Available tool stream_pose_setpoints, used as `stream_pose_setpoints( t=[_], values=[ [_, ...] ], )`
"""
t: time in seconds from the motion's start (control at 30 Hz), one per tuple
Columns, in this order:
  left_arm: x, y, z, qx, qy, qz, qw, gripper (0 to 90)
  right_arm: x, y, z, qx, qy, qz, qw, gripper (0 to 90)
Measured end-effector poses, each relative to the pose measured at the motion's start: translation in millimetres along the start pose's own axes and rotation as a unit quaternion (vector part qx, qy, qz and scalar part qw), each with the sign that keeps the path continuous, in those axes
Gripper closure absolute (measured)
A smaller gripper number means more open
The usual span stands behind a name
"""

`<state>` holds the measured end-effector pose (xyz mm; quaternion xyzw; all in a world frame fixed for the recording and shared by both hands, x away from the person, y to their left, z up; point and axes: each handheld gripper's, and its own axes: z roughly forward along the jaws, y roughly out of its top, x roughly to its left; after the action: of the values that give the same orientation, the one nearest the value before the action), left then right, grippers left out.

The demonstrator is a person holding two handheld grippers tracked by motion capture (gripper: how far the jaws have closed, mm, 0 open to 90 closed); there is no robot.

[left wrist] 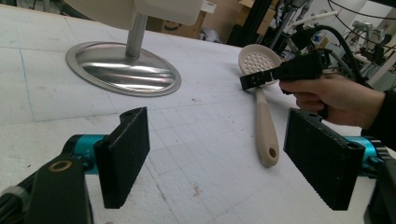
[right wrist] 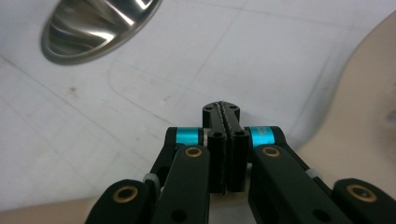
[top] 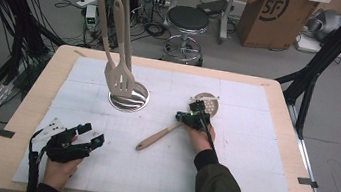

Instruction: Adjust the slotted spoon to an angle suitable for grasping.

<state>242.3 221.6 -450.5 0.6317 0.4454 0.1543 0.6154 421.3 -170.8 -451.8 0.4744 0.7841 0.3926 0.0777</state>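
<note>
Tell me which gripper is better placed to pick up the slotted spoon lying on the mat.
Probably the right gripper: it hovers directly over the slotted spoon, jaws shut, near its bowl. The left gripper sits open at the mat's near left corner, well away from it.

- In the left gripper view, the hanging spatulas (left wrist: 161,10) are cut off by the top edge, so just their lower blades show above the steel stand base (left wrist: 122,69).
- The right gripper (top: 200,111) covers part of the skimmer spoon (top: 168,131) in the high view.
- In the right gripper view, the spoon's beige surface (right wrist: 359,116) is blurred and runs off the right edge.
</note>
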Motion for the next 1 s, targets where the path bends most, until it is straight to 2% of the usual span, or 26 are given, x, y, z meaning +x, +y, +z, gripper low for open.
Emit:
stream_pose_setpoints(
  t=[0.07,0.1,0.23,0.63,0.8,0.87,1.0],
  values=[
    [0.0,0.0,0.2,0.001,0.000,0.000,1.0000,23.1,-6.1,-0.3,-2.2,-0.001,0.014,0.013,0.9998,89.7],
    [0.0,0.0,0.2,0.000,0.001,0.001,1.0000,23.2,-6.7,-0.2,-3.0,0.000,0.004,0.007,1.0000,89.7],
    [0.1,-0.1,-0.7,0.000,-0.001,-0.004,1.0000,23.1,-6.5,-0.2,-5.5,0.008,0.000,-0.005,1.0000,89.7],
    [-0.2,-0.2,-0.7,0.000,-0.002,-0.004,1.0000,23.2,-16.4,-10.0,-24.5,0.037,0.007,0.009,0.9992,89.8],
    [0.6,-0.1,-0.8,0.000,-0.002,-0.006,1.0000,23.1,-21.8,-25.9,-34.8,0.009,0.023,0.032,0.9992,89.9],
    [0.8,-0.2,-1.2,0.000,-0.003,-0.006,1.0000,23.1,-22.2,-31.8,-38.9,-0.001,0.022,0.035,0.9991,89.9],
    [0.1,-0.4,-0.8,0.000,-0.003,-0.007,1.0000,23.1,-23.4,-40.5,-46.1,-0.008,0.026,0.046,0.9986,89.9]
  ],
)
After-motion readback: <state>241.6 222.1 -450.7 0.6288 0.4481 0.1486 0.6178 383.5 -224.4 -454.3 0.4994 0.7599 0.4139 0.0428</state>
